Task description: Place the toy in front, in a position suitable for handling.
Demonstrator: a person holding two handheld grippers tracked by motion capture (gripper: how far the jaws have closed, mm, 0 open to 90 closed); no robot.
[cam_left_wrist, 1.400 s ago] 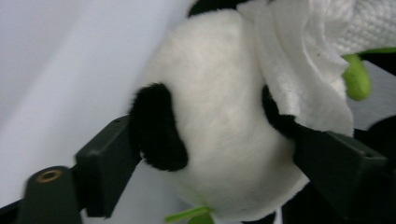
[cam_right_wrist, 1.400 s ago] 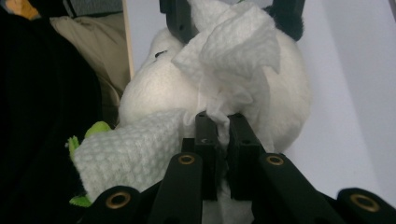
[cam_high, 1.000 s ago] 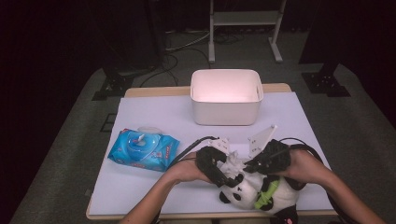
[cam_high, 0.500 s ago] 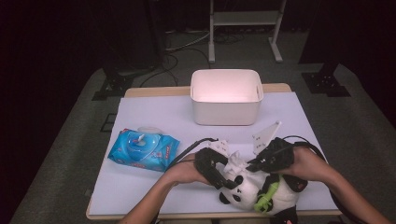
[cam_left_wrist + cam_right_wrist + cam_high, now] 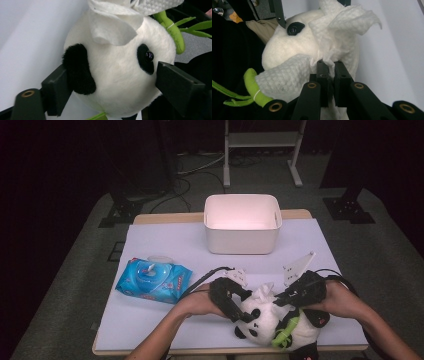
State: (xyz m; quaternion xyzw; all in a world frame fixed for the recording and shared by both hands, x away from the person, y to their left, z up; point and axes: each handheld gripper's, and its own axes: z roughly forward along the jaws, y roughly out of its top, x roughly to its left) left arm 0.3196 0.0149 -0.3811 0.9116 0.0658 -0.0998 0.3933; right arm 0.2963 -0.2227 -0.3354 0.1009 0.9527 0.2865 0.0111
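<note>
I'm at a table w/ a gripper in each hand, working on a plush panda (image 5: 272,320) at the near edge, right of centre. My left gripper (image 5: 239,312) grasps the panda's head: in the left gripper view the two black jaws stand wide, one pressed into the black ear (image 5: 78,68), the other against the cheek below the eye (image 5: 149,56). My right gripper (image 5: 285,299) is clenched on a white wipe (image 5: 332,42); in the right gripper view the jaws sit nearly together w/ the wipe's middle pinched between them, its loose folds draped over the panda's forehead. A green bamboo sprig (image 5: 254,90) on the toy lies just beside the wipe's lower fold.

The panda rests on the white table cover (image 5: 165,245), its black body toward my right hand (image 5: 345,300). Farther off, at table centre-back, stands a white bin (image 5: 242,222), upright, open top. To the left, near my left forearm but apart from it, lies a blue wipes pack (image 5: 154,279), flat, lid up.
</note>
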